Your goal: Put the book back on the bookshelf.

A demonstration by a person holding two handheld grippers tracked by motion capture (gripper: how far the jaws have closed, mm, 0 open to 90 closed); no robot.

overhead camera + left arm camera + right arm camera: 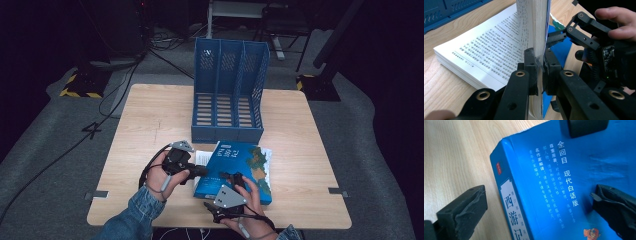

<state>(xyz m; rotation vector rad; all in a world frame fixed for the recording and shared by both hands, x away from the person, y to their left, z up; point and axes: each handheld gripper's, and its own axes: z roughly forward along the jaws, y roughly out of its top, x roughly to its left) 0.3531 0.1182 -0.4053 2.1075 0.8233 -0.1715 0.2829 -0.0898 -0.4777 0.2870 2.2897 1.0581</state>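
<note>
A thick blue paperback [250, 165] lies on the wooden table [150, 115], just in front of the file holder. In the left gripper view, my left gripper [539, 53] is shut on the front cover and a wad of pages [534, 22], which stand upright. The remaining printed pages [486, 47] lie flat. From the high view, the left gripper [200, 171] sits at the book's left edge. My right gripper [235, 179] hovers over the cover's near part. In its own view the right gripper [536, 202] is open, one jaw over the table and one over the blue cover [564, 182], astride the spine.
A blue three-slot file holder [229, 90] stands open-fronted at the table's back centre. Bare tabletop lies to either side of it and left of the book. Cables and stands [85, 80] sit on the grey floor beyond the table.
</note>
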